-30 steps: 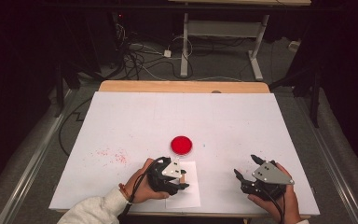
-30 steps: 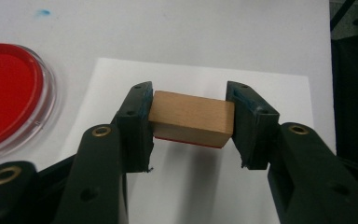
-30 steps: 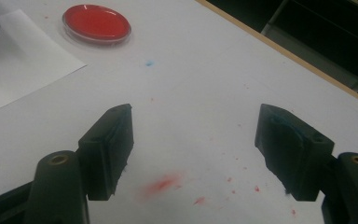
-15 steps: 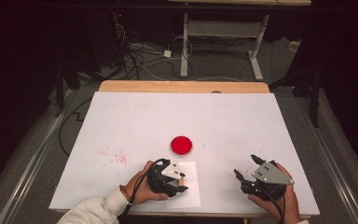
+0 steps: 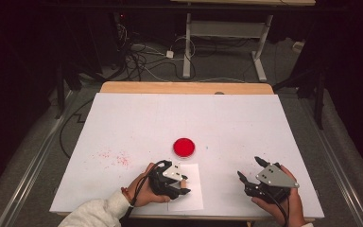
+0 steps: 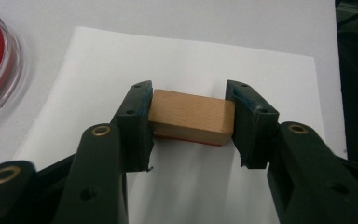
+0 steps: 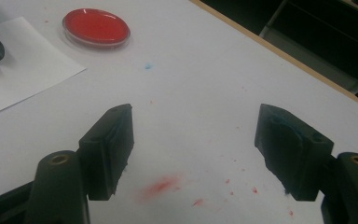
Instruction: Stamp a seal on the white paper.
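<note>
A small wooden block (image 6: 191,116) with a red underside is clamped between the jaws of my left gripper (image 6: 189,100), which is shut on it. The block sits low over a white paper sheet (image 6: 191,60); I cannot tell whether it touches. In the high view the left gripper (image 5: 184,184) is over the paper sheet (image 5: 191,198) near the table's front edge. A round red dish (image 5: 184,147) lies just beyond the sheet. My right gripper (image 5: 248,167) stands open at the front right, and its jaws (image 7: 193,135) are wide apart over bare table.
Red specks (image 5: 113,158) mark the white table cover at the left, and red smears (image 7: 161,186) lie under the right gripper. The red dish (image 7: 96,25) and paper corner (image 7: 23,70) sit far left of it. A wooden strip (image 5: 184,88) edges the far side.
</note>
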Motion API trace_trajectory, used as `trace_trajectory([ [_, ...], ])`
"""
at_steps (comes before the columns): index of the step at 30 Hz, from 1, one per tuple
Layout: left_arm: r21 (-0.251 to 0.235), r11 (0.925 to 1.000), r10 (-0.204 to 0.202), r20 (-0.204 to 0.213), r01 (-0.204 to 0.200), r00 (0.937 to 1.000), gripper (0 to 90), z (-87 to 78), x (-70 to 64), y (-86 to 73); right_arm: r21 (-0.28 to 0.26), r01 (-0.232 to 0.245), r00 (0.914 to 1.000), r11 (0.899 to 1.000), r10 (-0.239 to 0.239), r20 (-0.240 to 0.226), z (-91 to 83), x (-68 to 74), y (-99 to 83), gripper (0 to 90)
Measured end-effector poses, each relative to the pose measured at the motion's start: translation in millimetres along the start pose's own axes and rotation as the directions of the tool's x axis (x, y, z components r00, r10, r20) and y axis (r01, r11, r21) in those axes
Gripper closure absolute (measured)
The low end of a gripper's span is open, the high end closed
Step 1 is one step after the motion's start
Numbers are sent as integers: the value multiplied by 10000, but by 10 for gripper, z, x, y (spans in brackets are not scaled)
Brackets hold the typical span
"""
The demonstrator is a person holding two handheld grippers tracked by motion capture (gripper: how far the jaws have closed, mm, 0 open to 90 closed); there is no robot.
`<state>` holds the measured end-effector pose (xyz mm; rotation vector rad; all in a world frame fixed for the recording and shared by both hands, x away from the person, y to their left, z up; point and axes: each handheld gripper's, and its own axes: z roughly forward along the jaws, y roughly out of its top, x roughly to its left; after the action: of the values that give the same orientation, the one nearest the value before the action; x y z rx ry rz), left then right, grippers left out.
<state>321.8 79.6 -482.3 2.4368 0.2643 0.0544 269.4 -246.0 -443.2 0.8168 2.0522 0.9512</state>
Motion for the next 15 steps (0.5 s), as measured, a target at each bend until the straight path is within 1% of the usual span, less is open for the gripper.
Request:
trace_trajectory([
  [10,-58,10000,34,-12,-34,10000,522,-1,1,-14,-5,-10,10000,10000,10,-18,11,-1,5,289],
  [15,-145,9999,-22,2,22,10000,522,3,0,-19,24,-23,10000,10000,23,-38,26,-5,10,289],
])
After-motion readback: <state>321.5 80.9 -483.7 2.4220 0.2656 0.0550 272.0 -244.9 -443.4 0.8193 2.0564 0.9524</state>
